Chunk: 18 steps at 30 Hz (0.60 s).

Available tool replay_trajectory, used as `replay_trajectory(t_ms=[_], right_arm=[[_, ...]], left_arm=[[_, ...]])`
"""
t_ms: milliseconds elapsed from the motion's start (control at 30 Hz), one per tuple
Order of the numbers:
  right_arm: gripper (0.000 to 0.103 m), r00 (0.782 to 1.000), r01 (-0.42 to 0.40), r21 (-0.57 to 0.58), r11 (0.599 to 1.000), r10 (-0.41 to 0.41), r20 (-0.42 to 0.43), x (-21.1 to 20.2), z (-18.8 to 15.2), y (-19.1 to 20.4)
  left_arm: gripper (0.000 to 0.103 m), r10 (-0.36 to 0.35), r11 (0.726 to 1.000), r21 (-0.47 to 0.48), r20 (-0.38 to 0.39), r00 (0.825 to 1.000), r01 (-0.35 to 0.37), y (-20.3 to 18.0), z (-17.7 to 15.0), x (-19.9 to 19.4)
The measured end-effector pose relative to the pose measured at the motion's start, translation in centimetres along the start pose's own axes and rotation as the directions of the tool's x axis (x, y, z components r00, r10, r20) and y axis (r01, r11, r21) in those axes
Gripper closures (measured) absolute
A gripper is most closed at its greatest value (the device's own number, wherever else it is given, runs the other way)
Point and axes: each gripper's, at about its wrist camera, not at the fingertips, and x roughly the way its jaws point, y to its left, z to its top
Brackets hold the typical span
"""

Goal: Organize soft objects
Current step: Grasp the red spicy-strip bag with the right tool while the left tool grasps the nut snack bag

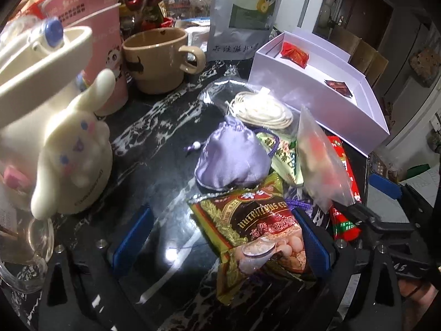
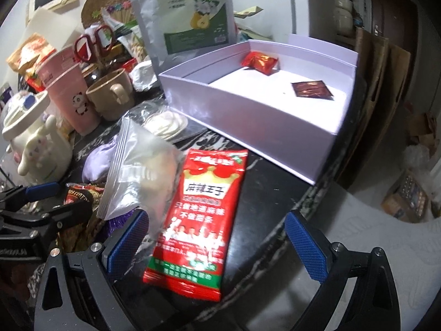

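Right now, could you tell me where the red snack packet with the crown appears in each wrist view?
Left wrist view: the red snack packet shows at the right, mostly hidden behind the clear zip bag.
Right wrist view: it lies in full at lower centre, between the open fingers of the right gripper.
Shared landmark: the white box beyond it.

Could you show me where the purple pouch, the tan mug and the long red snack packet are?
purple pouch (image 1: 234,157): left wrist view, on the middle of its satin body.
tan mug (image 1: 155,58): left wrist view, on its outer wall.
red snack packet (image 2: 202,215): right wrist view, on its printed front.
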Motion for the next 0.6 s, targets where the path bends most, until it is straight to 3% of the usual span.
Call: replay_trajectory(t_ms=[133, 200, 267, 367, 467, 600], right_arm=[[0.006, 0.999, 0.032, -0.020, 0.999, -0.033, -0.019, 0.9, -0.2, 1.1], [0.017, 0.997, 0.072, -0.051, 0.996, -0.072, -0.005, 0.9, -0.4, 1.6], [0.039, 0.995, 0.097, -0.073, 0.993, -0.097, 0.004, 0.6, -0.6, 1.8], [0.049, 0.994, 0.105, -0.083, 0.991, -0.106, 0.002, 0.1, -0.9, 1.5], [0.052, 0.995, 0.098, -0.081, 0.992, -0.099, 0.000, -0.5, -1.2, 1.1], [0.052, 0.995, 0.099, -0.078, 0.992, -0.100, -0.006, -1.3, -2.2, 1.1]], left_arm=[[0.003, -0.013, 1.000, -0.010, -0.003, 1.000, 0.013, 0.2, -0.3, 0.0], [0.003, -0.015, 1.000, -0.009, -0.009, 1.000, 0.015, 0.1, -0.4, 0.1], [0.003, -0.019, 1.000, -0.004, -0.012, 1.000, 0.019, 0.0, -0.5, 0.2], [0.003, -0.028, 1.000, 0.002, -0.013, 1.000, 0.028, -0.1, -0.7, 0.4], [0.003, -0.037, 0.999, -0.007, -0.004, 0.999, 0.037, 0.0, -0.7, 0.4], [0.021, -0.077, 0.997, -0.006, -0.013, 0.997, 0.077, -0.2, -1.1, 0.7]])
